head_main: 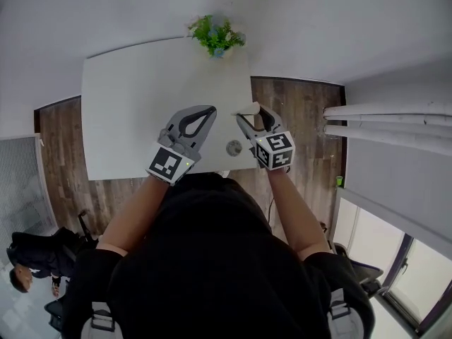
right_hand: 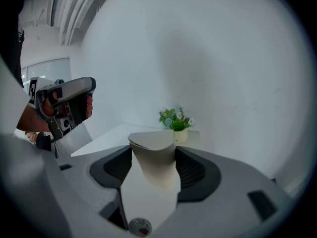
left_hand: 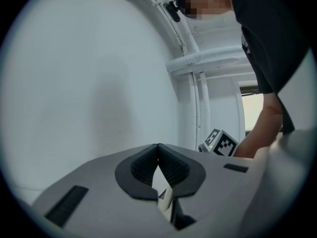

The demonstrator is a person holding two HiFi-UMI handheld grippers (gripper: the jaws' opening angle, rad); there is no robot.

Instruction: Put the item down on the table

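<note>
Black-clad torso (head_main: 205,260) in foreground | R gripper (head_main: 251,114) fingers clamped on pale cup-like item (right_hand: 153,167), long axis along fingers, rim at tips | over worktop's (head_main: 134,104) right edge, height unclear | L gripper (left_hand: 158,148) fingers pressed together, empty | next: lower R, prob. shift inboard.

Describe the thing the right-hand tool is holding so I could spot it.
Start at the white table with the green plant at its far edge. Near its front right corner the right gripper pinches a squashed off-white cup, the only thing held; the grey round thing nearby lies loose.
</note>
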